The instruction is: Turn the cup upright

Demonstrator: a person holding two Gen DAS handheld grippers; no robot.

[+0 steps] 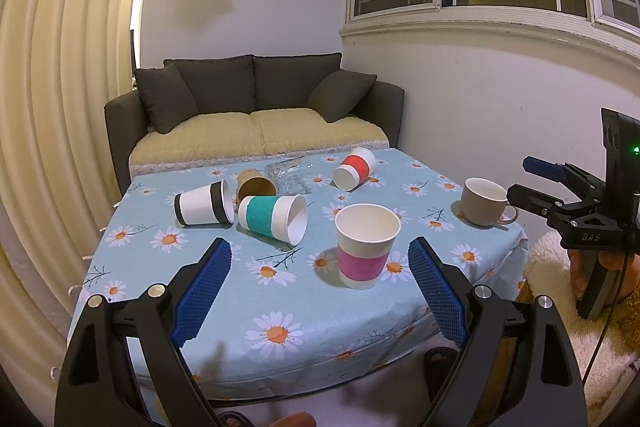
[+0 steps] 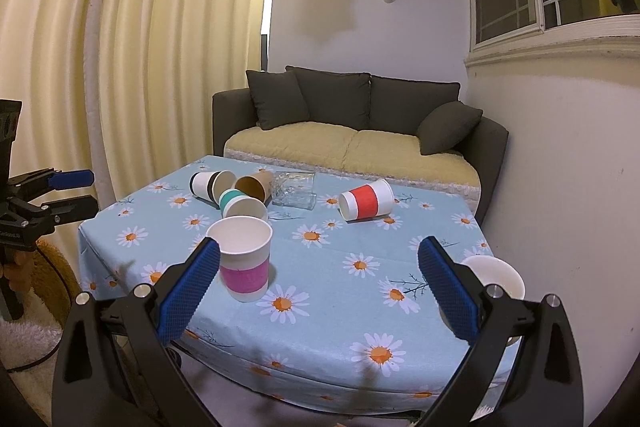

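Observation:
A pink-banded paper cup (image 1: 367, 245) (image 2: 244, 257) stands upright near the table's front. Lying on their sides are a teal-banded cup (image 1: 274, 217) (image 2: 241, 205), a black-banded cup (image 1: 205, 203) (image 2: 211, 184), a brown cup (image 1: 255, 183) (image 2: 254, 185) and a red-banded cup (image 1: 355, 168) (image 2: 366, 204). A clear glass (image 1: 289, 175) (image 2: 294, 192) lies behind them. My left gripper (image 1: 320, 287) is open and empty in front of the pink cup. My right gripper (image 2: 318, 283) is open and empty, right of the pink cup; it also shows in the left wrist view (image 1: 532, 183).
The table wears a blue daisy cloth (image 1: 280, 299) (image 2: 332, 251). A beige mug (image 1: 484, 201) stands upright at its right edge, and shows white behind my right finger in the right wrist view (image 2: 496, 273). A dark sofa (image 1: 256, 107) stands behind; curtains (image 1: 60, 107) hang left.

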